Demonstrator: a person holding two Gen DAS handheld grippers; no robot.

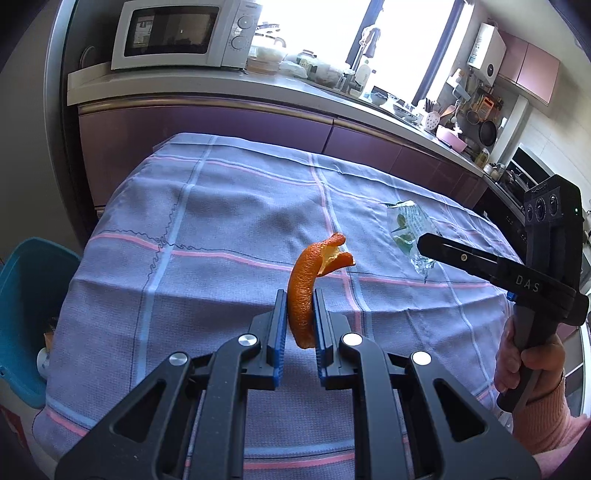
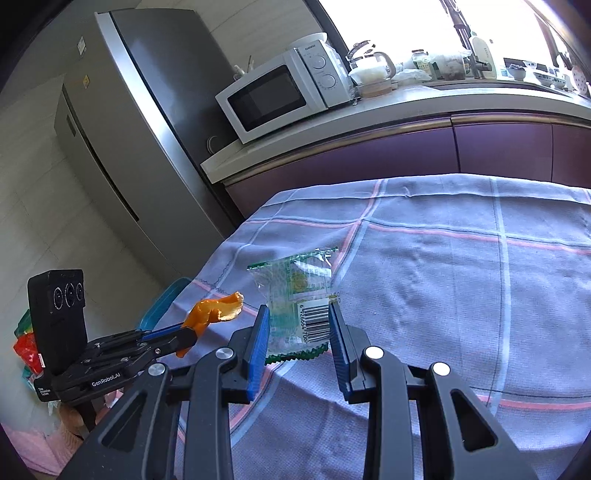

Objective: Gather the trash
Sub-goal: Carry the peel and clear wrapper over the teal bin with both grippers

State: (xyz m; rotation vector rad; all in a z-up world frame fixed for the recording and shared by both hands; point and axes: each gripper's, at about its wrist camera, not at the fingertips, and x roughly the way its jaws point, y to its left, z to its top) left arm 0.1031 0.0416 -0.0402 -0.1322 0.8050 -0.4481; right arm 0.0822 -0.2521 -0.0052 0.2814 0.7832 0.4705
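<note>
My left gripper (image 1: 300, 299) is shut on a curled orange peel (image 1: 308, 284) and holds it above the checked tablecloth (image 1: 221, 221); the peel also shows in the right wrist view (image 2: 216, 312). My right gripper (image 2: 298, 314) is open, its blue pads on either side of a clear plastic wrapper (image 2: 299, 295) with green print and a barcode lying on the cloth. The wrapper also shows in the left wrist view (image 1: 410, 229), with the right gripper's fingers (image 1: 461, 258) over its near end.
A blue bin (image 1: 29, 306) stands on the floor off the table's left edge, also in the right wrist view (image 2: 162, 306). A purple counter (image 1: 258, 122) with a microwave (image 1: 181, 33) runs behind the table. A fridge (image 2: 129, 129) stands left.
</note>
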